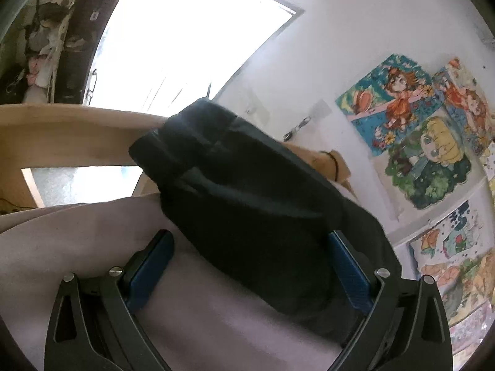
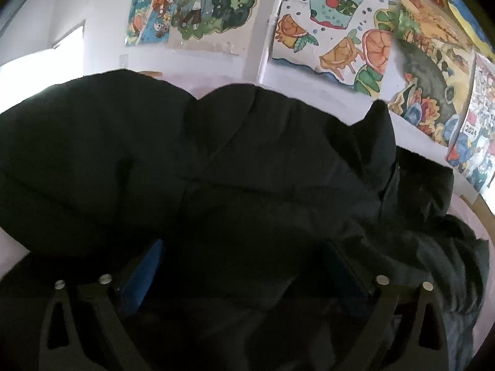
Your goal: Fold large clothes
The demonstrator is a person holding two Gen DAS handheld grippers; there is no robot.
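Note:
A black padded jacket (image 1: 247, 191) lies across a pale pink sheet (image 1: 77, 247), its far end resting on the wooden bed frame. My left gripper (image 1: 250, 235) is open wide over the jacket's near end. Its right blue pad (image 1: 349, 272) sits against the fabric, while its left pad (image 1: 151, 266) stands clear over bare sheet. In the right wrist view the same jacket (image 2: 216, 160) fills most of the frame, with a furry hood edge (image 2: 448, 247) at the right. My right gripper (image 2: 243, 244) is open wide, low over the dark bulk, which lies between its fingers.
A curved wooden bed frame (image 1: 62, 130) runs behind the jacket, with a bright window (image 1: 185, 46) above it. Colourful drawings (image 1: 417, 142) (image 2: 324, 31) are taped to the white wall close behind the bed. A dark cluttered shelf (image 1: 46, 46) stands at the far left.

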